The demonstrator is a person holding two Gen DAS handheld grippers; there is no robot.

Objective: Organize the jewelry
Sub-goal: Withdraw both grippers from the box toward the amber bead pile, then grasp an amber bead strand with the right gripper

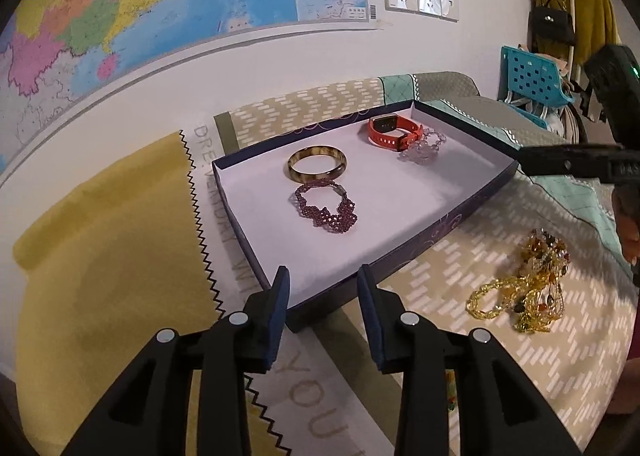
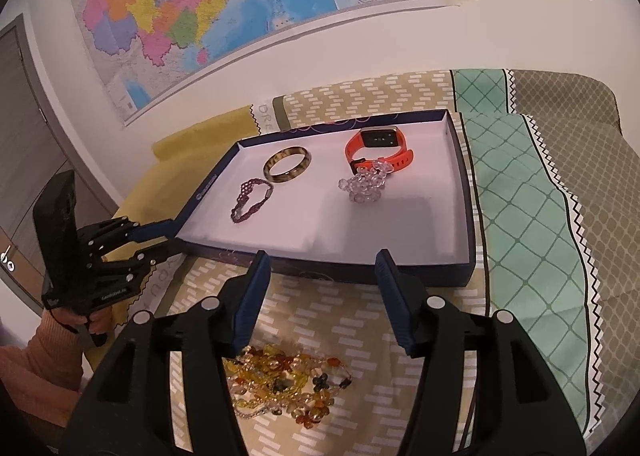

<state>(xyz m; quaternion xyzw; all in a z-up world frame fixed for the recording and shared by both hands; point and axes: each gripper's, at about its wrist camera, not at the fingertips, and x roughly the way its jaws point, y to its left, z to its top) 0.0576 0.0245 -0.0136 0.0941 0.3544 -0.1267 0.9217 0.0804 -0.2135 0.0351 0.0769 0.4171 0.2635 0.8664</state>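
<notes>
Amber bead necklace (image 2: pixel 288 384) lies under the right gripper (image 2: pixel 320 296), tilted downward, jaws spread, empty.

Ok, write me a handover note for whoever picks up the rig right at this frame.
Left gripper: open, empty, at the box's near corner.
Right gripper: open, empty, above the amber beads.
In the box: bangle, purple bracelet, orange watch, clear bracelet.
Left: the amber beads lie on the cloth outside the box; likely pick them up with the right gripper and put them in.
</notes>
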